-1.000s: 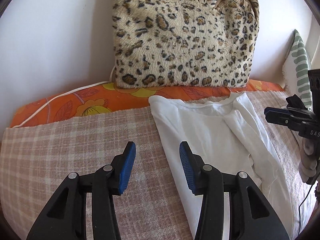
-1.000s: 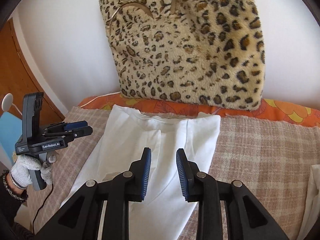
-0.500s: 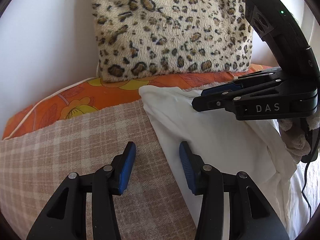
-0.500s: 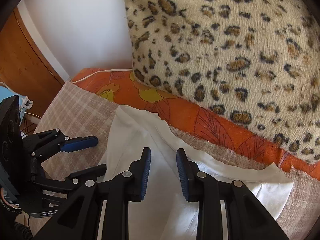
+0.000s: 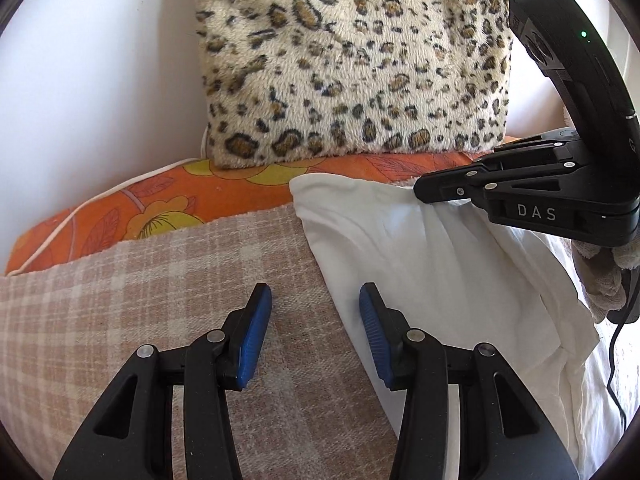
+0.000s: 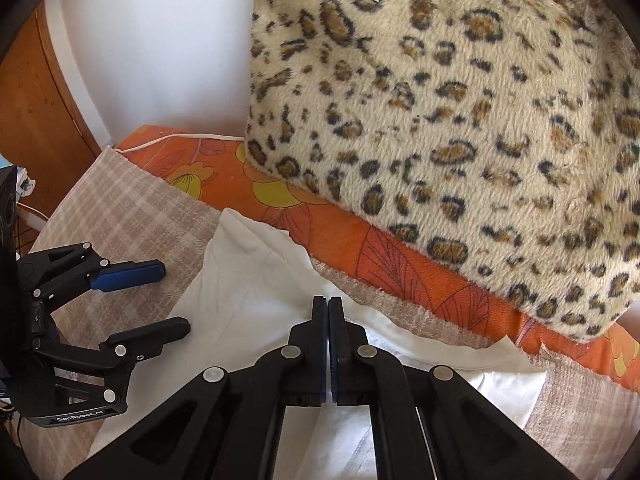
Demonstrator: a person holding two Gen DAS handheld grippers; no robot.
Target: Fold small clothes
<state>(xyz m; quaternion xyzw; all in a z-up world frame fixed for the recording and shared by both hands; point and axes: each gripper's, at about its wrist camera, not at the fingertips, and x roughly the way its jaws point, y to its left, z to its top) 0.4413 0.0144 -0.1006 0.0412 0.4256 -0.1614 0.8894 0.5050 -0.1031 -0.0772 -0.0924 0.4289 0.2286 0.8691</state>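
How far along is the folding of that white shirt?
Early on. The white shirt already lies on the checked blanket with one side turned in over its middle. In hand: the right gripper has just been closing and pinches the cloth by the neckline. The left gripper hangs open at the shirt's edge, holding nothing. The remaining folds are not yet made.

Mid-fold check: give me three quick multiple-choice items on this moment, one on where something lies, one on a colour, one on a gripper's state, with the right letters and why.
1. The white shirt lies: A on the checked blanket; B on the leopard cushion; C on the floor.
2. The left gripper has pads coloured: A red; B blue; C green.
3. The right gripper is: A wide open; B shut on the shirt's collar edge; C out of view.

A: the checked blanket shows under it. B: both pads are blue. B: jaws just closed, pinching white cloth.
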